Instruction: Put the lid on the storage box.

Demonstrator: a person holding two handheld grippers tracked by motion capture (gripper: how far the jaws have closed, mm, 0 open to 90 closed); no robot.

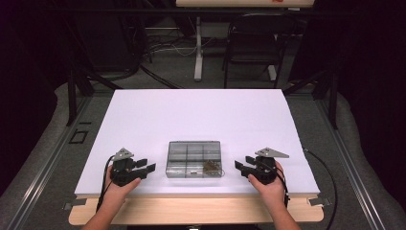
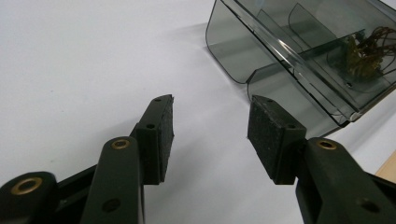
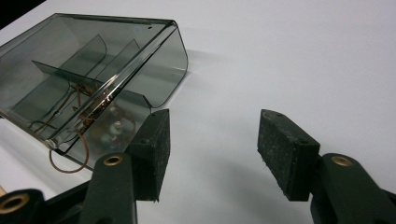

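A clear smoky plastic compartment box (image 1: 194,158) with its lid closed lies on the white table (image 1: 196,115), near the front edge. Thin brown rubber bands (image 1: 210,166) fill its front right compartment. My left gripper (image 1: 149,166) rests on the table just left of the box, open, with nothing between its pads (image 2: 161,135); the box's corner (image 2: 261,60) stands ahead and to the right of it. My right gripper (image 1: 238,166) rests just right of the box, open and empty. In the right gripper view the box (image 3: 88,84) and its rubber bands (image 3: 77,114) lie to the left, beyond the left pad (image 3: 156,144).
The table's wooden front edge (image 1: 201,211) runs just behind both hands. Beyond the table stand a black chair (image 1: 253,43) and a white table leg (image 1: 198,48) among floor cables. Bare white surface stretches behind the box.
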